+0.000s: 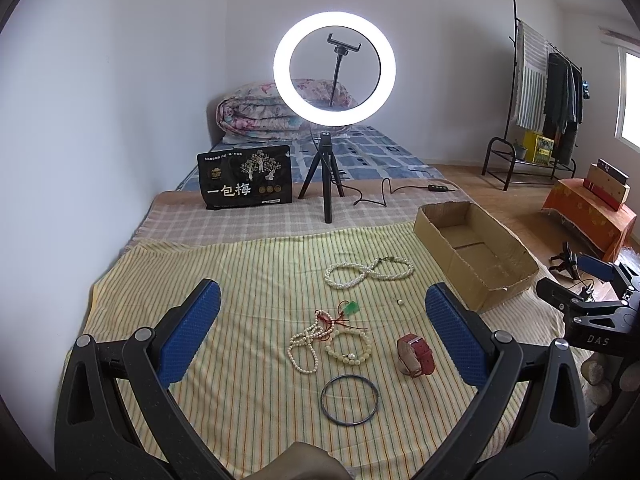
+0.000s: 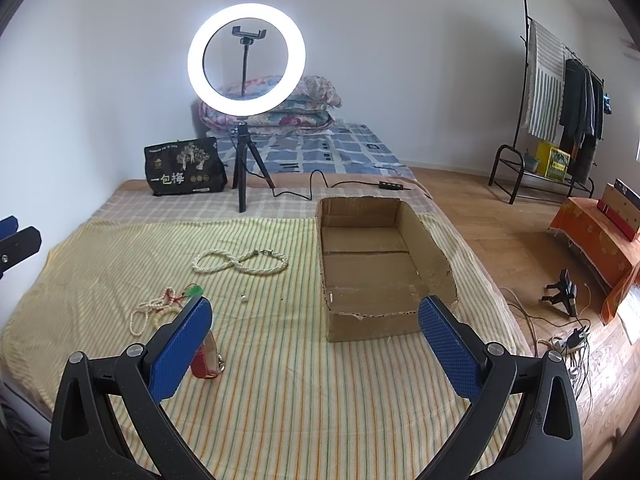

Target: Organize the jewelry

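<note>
On the yellow striped cloth [image 1: 248,272] lie a twisted pearl necklace [image 1: 368,270], a cream bead string with red cord and green pendant [image 1: 316,340], a bead bracelet [image 1: 348,350], a red watch [image 1: 416,356], a dark bangle [image 1: 349,399] and one small loose bead [image 1: 399,301]. My left gripper [image 1: 322,320] is open above them, holding nothing. An open empty cardboard box [image 2: 372,264] stands to the right. My right gripper [image 2: 316,320] is open and empty, in front of the box. Its left finger hides part of the red watch [image 2: 206,360].
A lit ring light on a black tripod [image 1: 334,80] stands behind the cloth with its cable [image 1: 384,190] trailing right. A black snack bag [image 1: 245,178] stands at the back left. The bed's right edge drops to a wooden floor with cables [image 2: 568,340].
</note>
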### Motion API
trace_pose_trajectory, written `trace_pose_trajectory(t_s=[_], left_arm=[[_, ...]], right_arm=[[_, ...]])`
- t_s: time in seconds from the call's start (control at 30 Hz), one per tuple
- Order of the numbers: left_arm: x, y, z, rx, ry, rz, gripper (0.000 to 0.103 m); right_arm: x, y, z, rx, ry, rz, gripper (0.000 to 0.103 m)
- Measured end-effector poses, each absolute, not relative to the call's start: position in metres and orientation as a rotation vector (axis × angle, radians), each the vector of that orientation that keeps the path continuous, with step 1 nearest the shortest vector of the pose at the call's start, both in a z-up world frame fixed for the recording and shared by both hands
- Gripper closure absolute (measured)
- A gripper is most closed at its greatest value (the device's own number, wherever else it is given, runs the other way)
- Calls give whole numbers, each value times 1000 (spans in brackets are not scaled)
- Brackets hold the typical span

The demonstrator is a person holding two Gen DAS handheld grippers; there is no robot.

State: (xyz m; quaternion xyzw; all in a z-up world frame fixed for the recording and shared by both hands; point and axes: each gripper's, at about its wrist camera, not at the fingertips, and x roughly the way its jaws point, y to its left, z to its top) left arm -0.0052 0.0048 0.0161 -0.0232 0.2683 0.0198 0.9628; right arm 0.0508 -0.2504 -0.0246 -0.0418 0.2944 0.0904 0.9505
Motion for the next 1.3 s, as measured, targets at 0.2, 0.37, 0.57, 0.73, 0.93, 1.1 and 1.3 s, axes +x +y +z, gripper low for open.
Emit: trace_pose_trajectory(t_s=[0.2, 0.37, 0.57, 0.73, 0.93, 1.1, 1.3], left_arm=[[3, 15, 8, -51, 556, 65, 0], [12, 31, 6, -73, 576, 85, 0], [22, 57, 9, -118, 578, 118, 0], [35, 74, 5, -134, 593, 127, 0], [57, 83, -15, -158, 696, 74, 5], [62, 87, -31, -184, 760, 43, 20], [63, 85, -60, -213, 872, -17, 32]], right_arm=[[51, -247, -26, -92, 594, 200, 1], [52, -243, -31, -97, 586, 235, 1], [55, -234, -43, -77, 625, 331, 1], [54, -216, -53, -134, 650, 374, 1], [61, -201, -70, -166, 738, 419, 1], [62, -189, -84, -210, 773, 453, 1], [63, -177, -98, -231, 809, 488, 1]])
